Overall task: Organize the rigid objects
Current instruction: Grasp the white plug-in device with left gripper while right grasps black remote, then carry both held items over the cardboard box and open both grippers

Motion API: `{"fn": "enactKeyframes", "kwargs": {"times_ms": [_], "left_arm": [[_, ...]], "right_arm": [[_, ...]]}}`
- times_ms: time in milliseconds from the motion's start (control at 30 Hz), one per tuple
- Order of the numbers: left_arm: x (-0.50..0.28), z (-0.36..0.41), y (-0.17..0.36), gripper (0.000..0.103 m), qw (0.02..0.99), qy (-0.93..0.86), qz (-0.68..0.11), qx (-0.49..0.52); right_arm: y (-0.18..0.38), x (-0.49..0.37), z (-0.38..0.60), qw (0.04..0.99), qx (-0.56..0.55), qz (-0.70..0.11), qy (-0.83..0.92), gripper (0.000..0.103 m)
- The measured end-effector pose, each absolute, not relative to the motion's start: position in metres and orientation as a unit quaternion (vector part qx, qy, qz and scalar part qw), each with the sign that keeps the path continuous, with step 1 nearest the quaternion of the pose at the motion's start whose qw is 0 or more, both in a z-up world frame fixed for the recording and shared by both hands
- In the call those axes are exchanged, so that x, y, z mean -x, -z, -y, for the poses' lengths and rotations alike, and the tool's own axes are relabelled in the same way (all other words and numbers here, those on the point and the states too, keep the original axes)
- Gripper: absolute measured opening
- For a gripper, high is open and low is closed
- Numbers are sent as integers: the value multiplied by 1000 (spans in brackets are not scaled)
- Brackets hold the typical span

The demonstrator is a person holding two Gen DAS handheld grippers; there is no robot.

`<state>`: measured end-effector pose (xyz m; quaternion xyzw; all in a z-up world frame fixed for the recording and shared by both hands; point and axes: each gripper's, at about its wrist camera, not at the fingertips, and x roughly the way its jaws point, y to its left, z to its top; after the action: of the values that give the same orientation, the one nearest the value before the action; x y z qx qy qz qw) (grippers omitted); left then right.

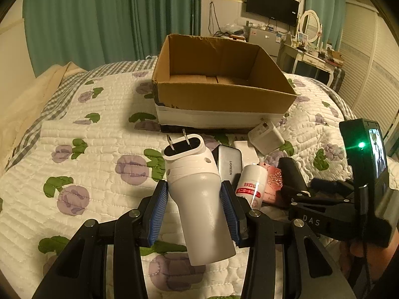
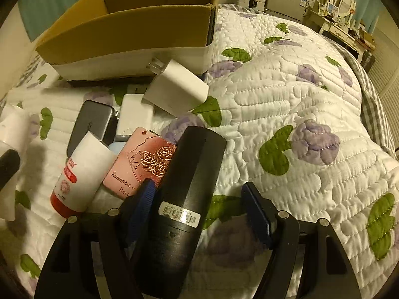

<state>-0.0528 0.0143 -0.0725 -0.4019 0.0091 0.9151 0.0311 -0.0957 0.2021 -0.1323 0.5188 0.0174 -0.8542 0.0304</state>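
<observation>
My left gripper (image 1: 195, 204) is shut on a white plug-in device (image 1: 197, 194) with two metal prongs, held over the quilt in front of the open cardboard box (image 1: 219, 94). My right gripper (image 2: 199, 204) is open around a black oblong device (image 2: 184, 191) with a barcode label; the left pad touches it, the right pad stands apart. Beside it lie a pink rose-print case (image 2: 142, 164), a white and red bottle (image 2: 79, 172), a grey UGREEN power bank (image 2: 92, 124), a flat white box (image 2: 136, 115) and a white charger cube (image 2: 177, 89).
The cardboard box (image 2: 129, 32) stands on the flowered quilt (image 2: 299, 114), just behind the pile. A dresser with a mirror (image 1: 311, 49), a small fridge and a wall screen (image 1: 273, 5) stand beyond the bed. Green curtains hang behind.
</observation>
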Motion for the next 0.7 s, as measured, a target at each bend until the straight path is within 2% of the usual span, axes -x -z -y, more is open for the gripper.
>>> {"fn": "enactKeyframes", "kwargs": {"times_ms": [67,233,367,500,700], "left_arm": [[51,-15,71,44,34,-916,-11,399],[46,-13,65,44,33,-919,-12,392],[42,-11,61,44,30,-921,-14,388],[41,-8,53,44,29,-923,-10,384],[42,-9,29,44,27,-932,-7,362]], "right_arm": [[131,92,-203,53,-529,9,847,51],[131,87,-198,71,-535,22,842,49],[121,77,-192,93,-509,22,855,43],[98,66,-176,101,-471,-16,876,41],[55,67,-179,109,-430,-19,896,35]]}}
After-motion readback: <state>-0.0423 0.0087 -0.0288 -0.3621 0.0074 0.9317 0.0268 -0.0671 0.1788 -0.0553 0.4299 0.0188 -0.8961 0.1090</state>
